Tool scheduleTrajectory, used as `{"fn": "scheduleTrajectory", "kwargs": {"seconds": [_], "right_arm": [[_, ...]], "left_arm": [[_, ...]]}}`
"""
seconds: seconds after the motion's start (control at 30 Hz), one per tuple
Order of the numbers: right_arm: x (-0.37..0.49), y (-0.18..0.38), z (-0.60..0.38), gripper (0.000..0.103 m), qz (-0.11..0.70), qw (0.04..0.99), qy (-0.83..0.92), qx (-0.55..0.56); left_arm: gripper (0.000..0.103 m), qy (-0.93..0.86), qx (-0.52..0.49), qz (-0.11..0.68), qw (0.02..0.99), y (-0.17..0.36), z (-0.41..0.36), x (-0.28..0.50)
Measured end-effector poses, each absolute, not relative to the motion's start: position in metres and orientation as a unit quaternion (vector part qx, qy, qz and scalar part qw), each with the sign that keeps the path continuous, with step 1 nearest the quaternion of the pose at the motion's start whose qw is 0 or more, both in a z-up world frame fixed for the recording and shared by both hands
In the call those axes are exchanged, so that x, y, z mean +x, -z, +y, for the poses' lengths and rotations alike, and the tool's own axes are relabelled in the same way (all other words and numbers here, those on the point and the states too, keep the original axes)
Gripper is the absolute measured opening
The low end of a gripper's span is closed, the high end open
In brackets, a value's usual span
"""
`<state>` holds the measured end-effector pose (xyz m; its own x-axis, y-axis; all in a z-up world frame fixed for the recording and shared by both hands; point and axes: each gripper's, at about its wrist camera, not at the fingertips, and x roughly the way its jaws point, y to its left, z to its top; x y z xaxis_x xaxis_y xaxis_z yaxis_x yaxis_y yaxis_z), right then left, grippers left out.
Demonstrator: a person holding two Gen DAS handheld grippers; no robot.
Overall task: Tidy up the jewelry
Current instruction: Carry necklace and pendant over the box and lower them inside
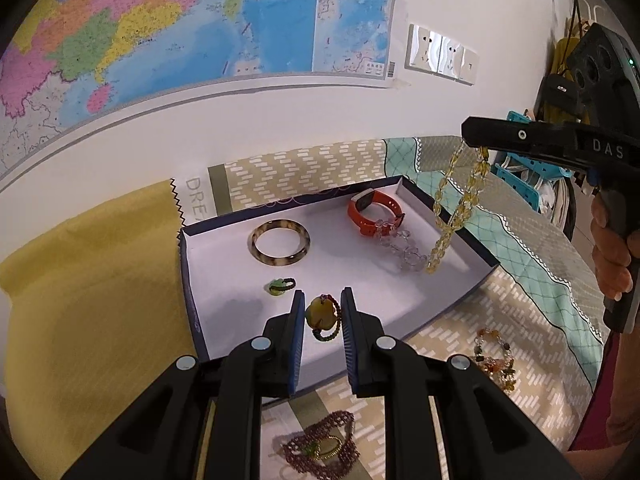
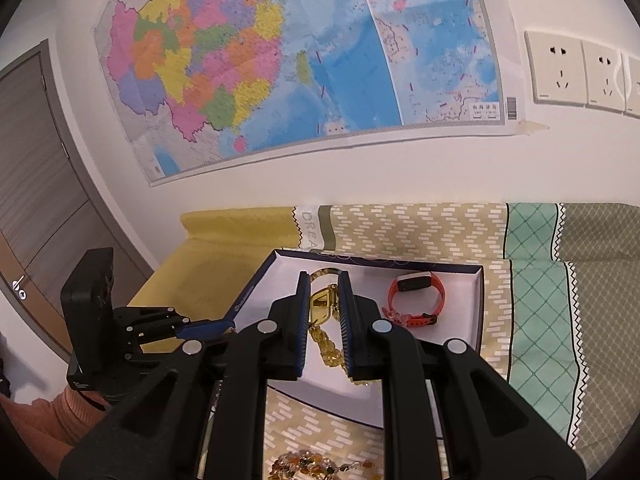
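Two grippers are in view, both with jaws drawn nearly together. Left gripper [image 1: 322,320]: narrow gap between the blue pads, with a yellow stone pendant [image 1: 318,315] on a red-and-green bead loop seen in that gap; whether the pads press on it or it lies on the box floor behind them cannot be told. Right gripper [image 2: 324,320]: jaws closed on a yellow bead necklace [image 1: 454,216], which hangs from the tips in a long loop, its low end touching the floor of the box [image 1: 486,258] at the 3 o'clock side, just beside a clear bead bracelet [image 1: 404,250].

Inside the box: a tortoiseshell bangle [image 1: 280,242] toward 11 o'clock, an orange watch [image 1: 370,210] toward 1 o'clock, a small green ring [image 1: 280,286] near the left gripper's tips.

Outside the box, on the patterned cloth [image 1: 304,172]: a multicoloured bead bracelet [image 1: 494,354] at 4 o'clock and a dark red beaded piece [image 1: 320,446] at 6 o'clock, partly hidden by the left gripper's body.

Both grippers point downward toward the box. A hand [image 1: 614,256] grips the right tool's handle at the 3 o'clock edge, partly cut off.
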<state>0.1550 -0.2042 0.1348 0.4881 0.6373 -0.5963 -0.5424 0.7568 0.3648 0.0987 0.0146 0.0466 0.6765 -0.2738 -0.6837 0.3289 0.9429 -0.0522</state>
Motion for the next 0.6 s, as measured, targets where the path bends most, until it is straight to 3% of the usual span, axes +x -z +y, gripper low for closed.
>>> {"fn": "scheduleTrajectory", "kwargs": {"seconds": [0.6], "right_arm": [[0.178, -0.116, -0.196, 0.014, 0.391, 0.853, -0.339, 0.065]], "left_arm": [[0.016, 0.156, 0.027, 0.393, 0.906, -0.029, 0.021, 0.123]]}}
